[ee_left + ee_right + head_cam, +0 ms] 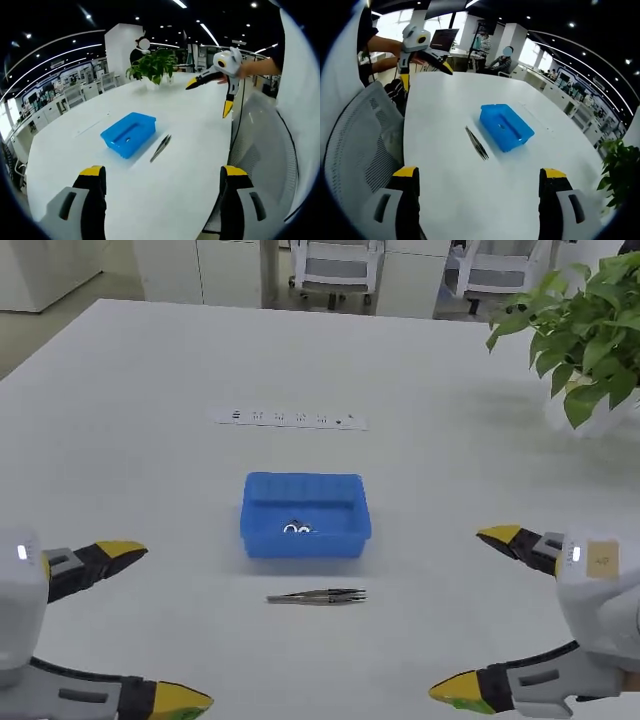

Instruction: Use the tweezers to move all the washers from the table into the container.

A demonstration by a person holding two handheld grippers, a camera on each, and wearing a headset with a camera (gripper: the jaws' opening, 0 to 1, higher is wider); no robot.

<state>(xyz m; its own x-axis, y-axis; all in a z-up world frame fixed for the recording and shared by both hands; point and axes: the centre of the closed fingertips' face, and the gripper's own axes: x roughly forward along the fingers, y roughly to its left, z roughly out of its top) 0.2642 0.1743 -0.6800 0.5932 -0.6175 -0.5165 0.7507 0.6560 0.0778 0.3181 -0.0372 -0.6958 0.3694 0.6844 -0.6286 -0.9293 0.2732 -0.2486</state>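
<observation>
Left tongs (172,626) and right tongs (458,612) are held wide and empty. Washers (296,530) are seen inside the container (305,545). Tweezers (318,596) are laid just near of it on the table (150,440). Markings on the far strip (290,419) cannot be read.

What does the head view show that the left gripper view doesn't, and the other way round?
Head view: silvery washers lying inside the blue plastic container. Left gripper view: ceiling light strips, a grey mesh chair at the bench edge, a hand holding the right gripper. Both: the container, metal tweezers lying beside it, the leafy green plant.
</observation>
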